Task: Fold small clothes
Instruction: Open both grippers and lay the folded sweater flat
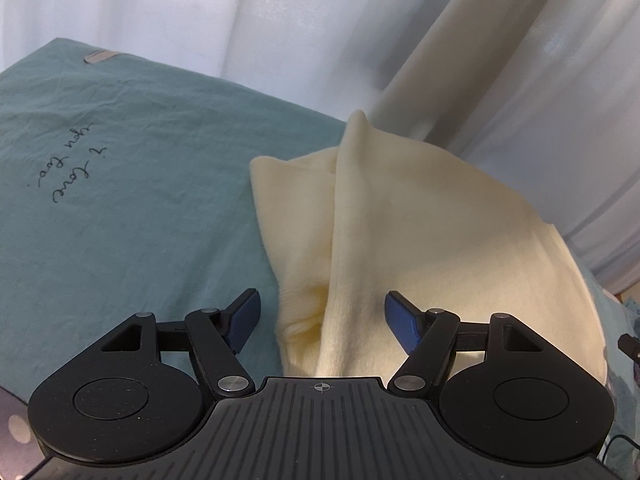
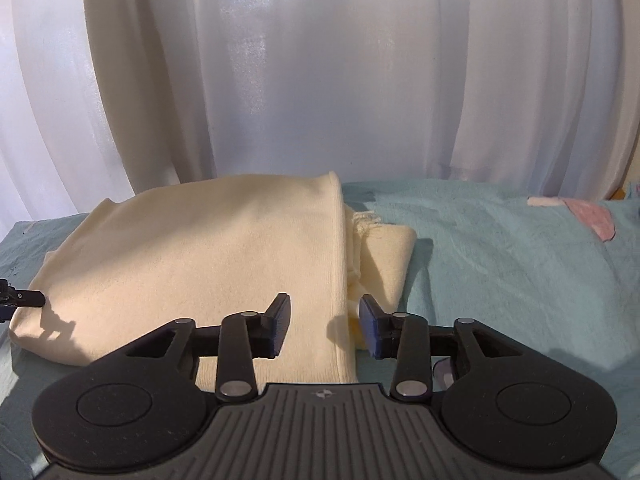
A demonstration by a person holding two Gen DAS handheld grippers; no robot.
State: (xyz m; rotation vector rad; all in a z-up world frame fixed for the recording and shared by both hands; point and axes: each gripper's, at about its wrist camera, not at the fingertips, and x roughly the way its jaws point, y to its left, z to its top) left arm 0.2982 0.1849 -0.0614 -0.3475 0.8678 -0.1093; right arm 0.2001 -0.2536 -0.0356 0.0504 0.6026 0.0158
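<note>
A cream knit garment [image 1: 420, 240] lies folded on a teal bedsheet [image 1: 120, 220]. In the left wrist view a raised fold ridge runs from its far point down between my fingers. My left gripper [image 1: 322, 320] is open, with its blue pads either side of that ridge and nothing held. In the right wrist view the garment [image 2: 200, 256] lies flat, its hemmed edge running toward me. My right gripper [image 2: 325, 326] is open just above that edge, empty. The tip of the left gripper [image 2: 24, 299] shows at the garment's left side.
White and cream curtains [image 2: 320, 80] hang right behind the bed. The teal sheet [image 2: 500, 256] has black handwriting [image 1: 68, 164] at the left and a pink and white patch [image 2: 580, 214] at the far right.
</note>
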